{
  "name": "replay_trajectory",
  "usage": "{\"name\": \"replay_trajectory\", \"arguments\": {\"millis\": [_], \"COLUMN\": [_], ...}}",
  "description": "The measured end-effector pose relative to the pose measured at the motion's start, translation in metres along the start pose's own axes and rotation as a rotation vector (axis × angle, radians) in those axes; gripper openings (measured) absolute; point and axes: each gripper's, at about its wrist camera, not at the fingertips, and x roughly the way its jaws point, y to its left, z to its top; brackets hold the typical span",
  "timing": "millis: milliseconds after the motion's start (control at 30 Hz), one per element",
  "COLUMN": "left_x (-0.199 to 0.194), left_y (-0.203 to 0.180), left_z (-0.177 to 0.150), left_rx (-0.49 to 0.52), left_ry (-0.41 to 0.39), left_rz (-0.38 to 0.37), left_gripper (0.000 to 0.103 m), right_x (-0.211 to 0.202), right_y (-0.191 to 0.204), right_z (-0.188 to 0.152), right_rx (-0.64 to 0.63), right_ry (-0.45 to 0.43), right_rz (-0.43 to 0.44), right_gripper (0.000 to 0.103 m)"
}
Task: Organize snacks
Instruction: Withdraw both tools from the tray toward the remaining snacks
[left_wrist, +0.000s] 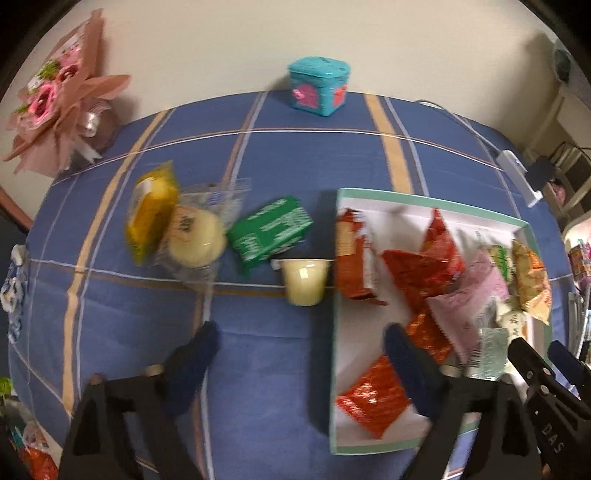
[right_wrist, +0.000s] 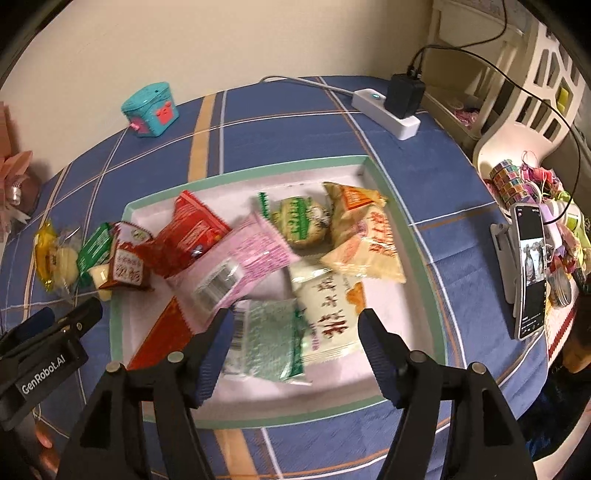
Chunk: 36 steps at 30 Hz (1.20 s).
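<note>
surface: blue plaid cloth (left_wrist: 280, 343) covers it, fills most of both views
tray: white, green rim (right_wrist: 413, 236), centre of right wrist view; right half of left wrist view
tray contents: red packs (right_wrist: 192, 229), pink pack (right_wrist: 251, 254), green-print round cake (right_wrist: 301, 221), orange-yellow bag (right_wrist: 364, 236), white pack (right_wrist: 325, 317), pale green pack (right_wrist: 269, 339), piled and overlapping
outside tray: jelly cup (left_wrist: 303, 280) touching tray's left rim; green pack (left_wrist: 269, 232) just up-left of it; clear-wrapped cake (left_wrist: 195, 240) and yellow pack (left_wrist: 151, 214) further left, on the cloth
left gripper (left_wrist: 301, 339): fingers spread wide, nothing between them; left one over bare cloth, right one over tray's lower left edge by a red pack
right gripper (right_wrist: 293, 321): fingers apart, not pinching; pale green and white packs lie under the gap, contact not clear
teal tin (left_wrist: 318, 86): top centre of left wrist view, by wall
bouquet (left_wrist: 59, 107): upper left
power strip (right_wrist: 386, 112): upper right, black adapter plugged in
phone (right_wrist: 532, 273): right edge, propped upright
</note>
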Motion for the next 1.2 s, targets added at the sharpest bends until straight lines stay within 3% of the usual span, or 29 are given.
{"name": "replay_trajectory", "arguments": {"millis": [67,100,333,667,933,1200], "left_x": [-0.003,-0.005,-0.009,-0.009,-0.008,-0.008], "left_y": [0.012,0.017,0.059,0.141,0.183,0.195], "left_z": [-0.001,-0.002,-0.002,-0.002,0.001,0.021], "left_rx": [-0.018,-0.024,-0.078,-0.239,-0.336,-0.336], "left_ry": [-0.006,-0.009,-0.017,-0.011,-0.029,-0.088], "left_rz": [0.013,0.021,0.083,0.138,0.128,0.098], "left_gripper": [0.102,0.103,0.103,0.103,0.103,0.103], "right_x": [-0.001,-0.002,-0.008,-0.007,-0.004,-0.001], "right_y": [0.008,0.012,0.041,0.092,0.130,0.163], "right_z": [-0.001,-0.002,-0.003,-0.004,-0.003,0.010], "right_rx": [-0.012,-0.018,-0.050,-0.096,-0.142,-0.174], "right_ry": [-0.002,-0.004,-0.012,-0.013,-0.025,-0.056], "right_rz": [0.003,0.006,0.024,0.093,0.140,0.194], "right_gripper": [0.088,0.089,0.089,0.091,0.092,0.092]}}
